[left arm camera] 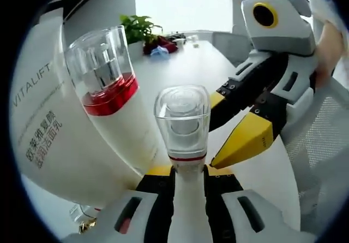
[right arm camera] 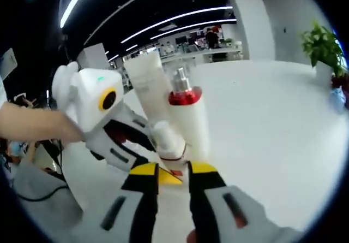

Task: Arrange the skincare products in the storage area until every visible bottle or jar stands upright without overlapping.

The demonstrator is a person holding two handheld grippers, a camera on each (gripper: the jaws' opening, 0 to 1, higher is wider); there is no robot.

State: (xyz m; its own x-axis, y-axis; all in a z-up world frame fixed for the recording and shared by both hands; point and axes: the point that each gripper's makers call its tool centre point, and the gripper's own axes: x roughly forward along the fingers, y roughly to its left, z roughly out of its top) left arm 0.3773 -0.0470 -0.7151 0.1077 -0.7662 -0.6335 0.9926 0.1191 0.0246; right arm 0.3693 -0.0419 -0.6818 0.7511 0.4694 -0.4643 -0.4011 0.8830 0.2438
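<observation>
Between my left jaws: I had the left tool [left arm camera: 188,172] clamped on the small bottle [left arm camera: 182,124], white-bodied with a clear square cap and a thin red ring at the neck; it stood up along the jaws, cap away from me.
Left tool, from the right gripper view: I saw it [right arm camera: 158,169] coming in from the left side, a hand [right arm camera: 32,124] behind it, its yellow tips at the small bottle's [right arm camera: 168,140] base.
Right tool: its jaws [right arm camera: 173,173] stood a little apart, nothing between them, with the small bottle just beyond the tips; I could not tell whether they touched it.
Right tool, from the left gripper view: it [left arm camera: 240,150] reached in from the right, one yellow tip close beside the small bottle's neck.
Tall bottle: white, with a red collar and clear cap [left arm camera: 106,84], it stood just behind and left of the small one; in the right gripper view [right arm camera: 188,117] its pump top showed through the cap.
Tube: a large white tube [left arm camera: 49,134] printed VITALIFT leaned close against the tall bottle's far side.
Tabletop: white [right arm camera: 272,123], the products grouped near my edge; a green plant [left arm camera: 139,29] sat at the far end.
</observation>
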